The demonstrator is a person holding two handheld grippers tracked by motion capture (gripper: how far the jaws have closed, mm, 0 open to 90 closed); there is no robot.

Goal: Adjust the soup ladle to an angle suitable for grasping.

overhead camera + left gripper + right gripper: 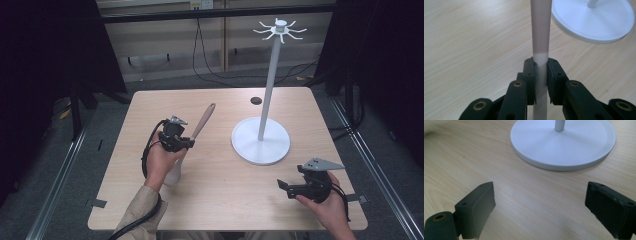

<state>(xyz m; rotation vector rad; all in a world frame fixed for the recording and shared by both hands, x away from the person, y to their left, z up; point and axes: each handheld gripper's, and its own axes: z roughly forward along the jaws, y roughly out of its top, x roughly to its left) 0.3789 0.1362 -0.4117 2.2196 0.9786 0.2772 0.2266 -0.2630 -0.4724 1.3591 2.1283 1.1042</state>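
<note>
A long utensil (203, 121) has a pink handle that slants up and to the right, and a whitish lower end (174, 173) below the hand. My left gripper (189, 142) is shut on it, held above the table's left half. In the left gripper view the black pads (530, 75) clamp the utensil (540, 30) just below where pink meets white. A white stand (260, 142) with a round base, a tall pole and several hooks at the top (280, 30) stands to the right. My right gripper (284, 187) hovers open and empty near the front right corner, facing the stand's base (564, 142).
The light wooden table (220, 200) has a small dark round spot (256, 100) near its far edge. Dark tape tabs mark the front corners. Cables lie on the floor beyond the table. The stand's base (596, 20) lies just past the held utensil.
</note>
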